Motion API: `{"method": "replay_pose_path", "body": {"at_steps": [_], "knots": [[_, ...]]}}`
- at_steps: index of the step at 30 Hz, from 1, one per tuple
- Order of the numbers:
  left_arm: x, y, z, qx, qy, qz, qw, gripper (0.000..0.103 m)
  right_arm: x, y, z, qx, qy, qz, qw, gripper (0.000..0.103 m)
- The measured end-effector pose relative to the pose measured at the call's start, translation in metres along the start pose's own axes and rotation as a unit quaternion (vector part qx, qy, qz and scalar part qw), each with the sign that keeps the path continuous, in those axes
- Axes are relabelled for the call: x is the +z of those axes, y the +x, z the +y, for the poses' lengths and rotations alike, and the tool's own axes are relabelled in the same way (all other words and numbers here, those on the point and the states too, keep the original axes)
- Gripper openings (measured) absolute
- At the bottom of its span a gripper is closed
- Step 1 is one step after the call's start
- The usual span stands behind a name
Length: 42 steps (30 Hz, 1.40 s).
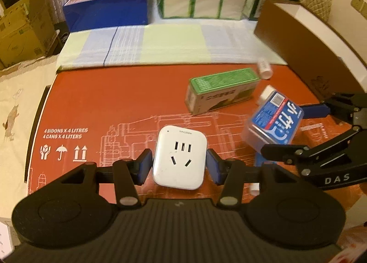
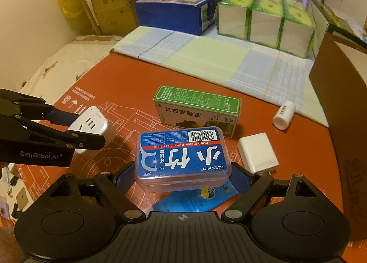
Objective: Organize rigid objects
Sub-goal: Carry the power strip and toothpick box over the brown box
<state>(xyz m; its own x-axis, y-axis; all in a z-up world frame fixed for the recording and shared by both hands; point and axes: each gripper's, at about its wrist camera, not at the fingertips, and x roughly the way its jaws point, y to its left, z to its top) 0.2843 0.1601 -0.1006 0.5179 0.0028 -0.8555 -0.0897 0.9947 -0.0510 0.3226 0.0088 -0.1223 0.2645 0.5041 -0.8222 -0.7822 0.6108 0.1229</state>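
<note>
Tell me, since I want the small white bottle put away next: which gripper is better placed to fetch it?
Right, though only after unloading. Both grippers are full: the left gripper holds the white socket adapter, the right gripper the floss pick box. The white bottle lies on the right gripper's side.

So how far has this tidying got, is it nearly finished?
Early, it seems. Nothing visibly sorted yet. In hand: the left tool grips a white socket adapter, and the right tool grips a clear floss-pick box, both apparently lifted. Left on the red mat: a green carton, a small white bottle and a white block.
</note>
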Motion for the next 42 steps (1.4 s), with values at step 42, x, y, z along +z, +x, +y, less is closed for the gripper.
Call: {"method": "replay_pose_path", "body": {"at_steps": [42], "knots": [[0.101, -0.013, -0.246, -0.128, 0.154, -0.067, 0.9775, 0.046, -0.054, -0.173, -0.189, -0.115, 0.119, -0.100, 0.981, 0.083]]}}
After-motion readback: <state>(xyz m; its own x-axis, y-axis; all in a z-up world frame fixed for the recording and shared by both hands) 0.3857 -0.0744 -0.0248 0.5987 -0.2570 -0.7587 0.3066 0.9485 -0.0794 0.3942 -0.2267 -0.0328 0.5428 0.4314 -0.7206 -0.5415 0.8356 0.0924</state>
